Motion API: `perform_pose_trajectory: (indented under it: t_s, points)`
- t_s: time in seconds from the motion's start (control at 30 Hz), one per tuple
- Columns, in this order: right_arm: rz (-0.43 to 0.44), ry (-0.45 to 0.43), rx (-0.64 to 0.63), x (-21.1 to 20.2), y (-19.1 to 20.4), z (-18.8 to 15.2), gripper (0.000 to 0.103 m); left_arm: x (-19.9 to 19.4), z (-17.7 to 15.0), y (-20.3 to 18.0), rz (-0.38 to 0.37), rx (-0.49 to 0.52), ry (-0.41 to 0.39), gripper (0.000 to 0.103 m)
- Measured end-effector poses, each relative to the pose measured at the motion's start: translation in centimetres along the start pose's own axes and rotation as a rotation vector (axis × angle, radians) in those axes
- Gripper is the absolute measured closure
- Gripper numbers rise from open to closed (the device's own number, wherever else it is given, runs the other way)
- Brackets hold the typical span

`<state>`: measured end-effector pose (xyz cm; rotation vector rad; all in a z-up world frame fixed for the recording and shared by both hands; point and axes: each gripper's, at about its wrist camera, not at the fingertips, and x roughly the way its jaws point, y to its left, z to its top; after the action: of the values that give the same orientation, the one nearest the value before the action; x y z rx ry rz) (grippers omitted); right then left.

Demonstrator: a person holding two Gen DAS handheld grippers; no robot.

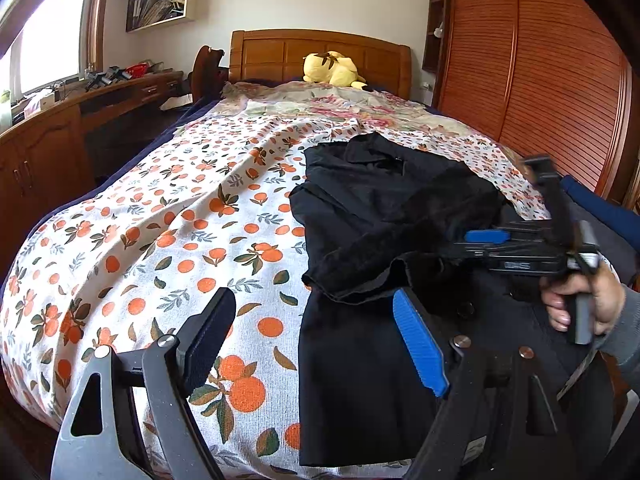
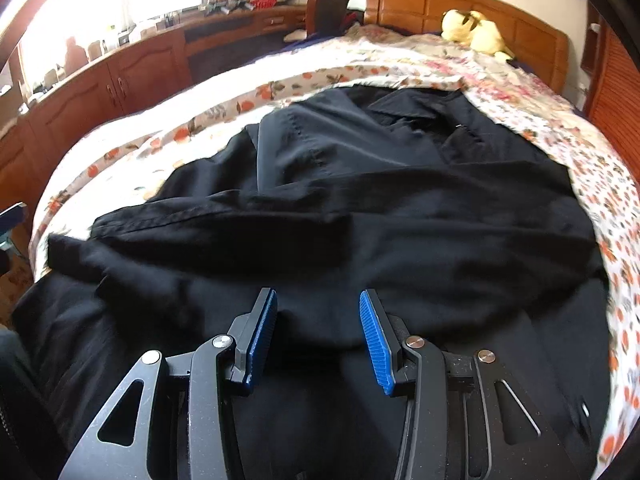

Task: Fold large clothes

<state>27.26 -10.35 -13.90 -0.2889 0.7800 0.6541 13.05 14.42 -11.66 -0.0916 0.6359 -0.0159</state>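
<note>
Jaws of the left gripper [image 1: 316, 344] are seen spread wide at the near edge of the bed [image 1: 120, 248], one pad over the patterned sheet and the other over the hem of the black garment [image 1: 384, 216], with nothing pinched between them. The right gripper [image 2: 318, 336] is held just above the lower part of the same garment, its jaws partly apart; no cloth is caught between the pads, so nothing is judged to be gripped. In the left view the right gripper is also seen, carried by a hand [image 1: 580, 300] near the right edge of the bed. The garment is laid along the right half of the bed, collar toward the headboard [image 1: 320, 60]; both sleeves appear to have been brought across the chest, so the sideways folds are judged to be done. The lengthwise fold, hem up toward collar, is judged to be left, and the lower body remains flat and full length. Farther off, a yellow plush toy [image 1: 332, 68] is lying at the head end of the bed. No brand, label or legible writing can be made out anywhere.
</note>
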Motion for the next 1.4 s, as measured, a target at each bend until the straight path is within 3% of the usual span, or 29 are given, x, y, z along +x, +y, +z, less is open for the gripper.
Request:
perform_pose_trajectory:
  t_s: [0.23,0.47,0.83,1.03,1.27,1.4]
  points:
    - [-0.051,-0.071,0.053,-6.7,-2.6,-6.1,0.058,0.4,-0.1,-0.6,0.011,0.022,0.013,0.021]
    - [-0.153,-0.056,0.119,-10.1,-5.7,-10.9,0.058,1.0,-0.2,-1.6,0.019,0.047,0.030,0.021]
    - [-0.248,-0.035,0.197,-13.4,-8.7,-14.5,0.055,2.5,-0.6,-2.9,0.029,0.079,0.068,0.021]
    - [-0.247,-0.007,0.240,-13.8,-9.9,-15.3,0.050,2.3,-0.7,-3.2,0.018,0.085,0.077,0.021]
    - [-0.228,-0.007,0.269,-14.2,-10.7,-16.2,0.046,0.6,-1.9,-3.8,0.007,0.102,0.087,0.037]
    - [-0.222,-0.015,0.280,-14.2,-10.9,-16.5,0.044,0.7,-3.2,-3.8,0.014,0.101,0.117,0.040]
